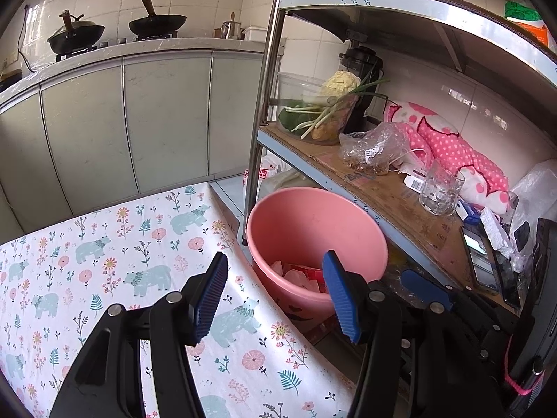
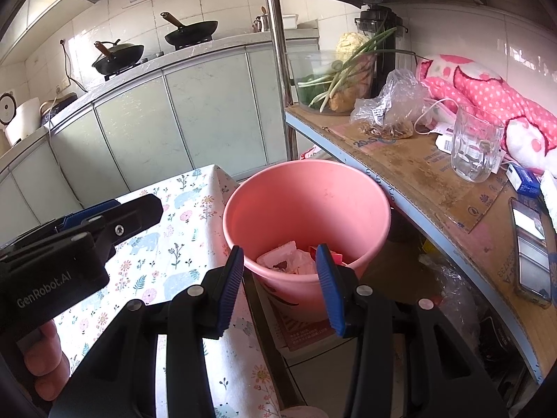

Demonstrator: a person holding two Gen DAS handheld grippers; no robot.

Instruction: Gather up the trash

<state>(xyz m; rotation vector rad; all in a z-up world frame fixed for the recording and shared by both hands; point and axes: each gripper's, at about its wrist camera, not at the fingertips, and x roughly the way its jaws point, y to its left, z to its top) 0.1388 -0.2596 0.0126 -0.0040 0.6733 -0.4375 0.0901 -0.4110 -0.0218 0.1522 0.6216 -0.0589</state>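
While both tools [image 1: 275,292] [image 2: 282,285] gape empty above the pink bucket [image 2: 306,202], one housing [image 2: 52,271] reads "GenRobot.AI".

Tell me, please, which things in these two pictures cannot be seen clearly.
- Trash in the pink bucket: right wrist view, partly hidden by the near rim and the right tongs.
- Bucket base: left wrist view, hidden by the table and the left tongs.
- Phone screen: glare, unreadable.

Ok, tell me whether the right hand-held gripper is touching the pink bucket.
Cannot tell. In the right wrist view the right hand-held gripper overlaps the pink bucket rim with open, empty jaws, but neither view shows contact or a gap plainly.
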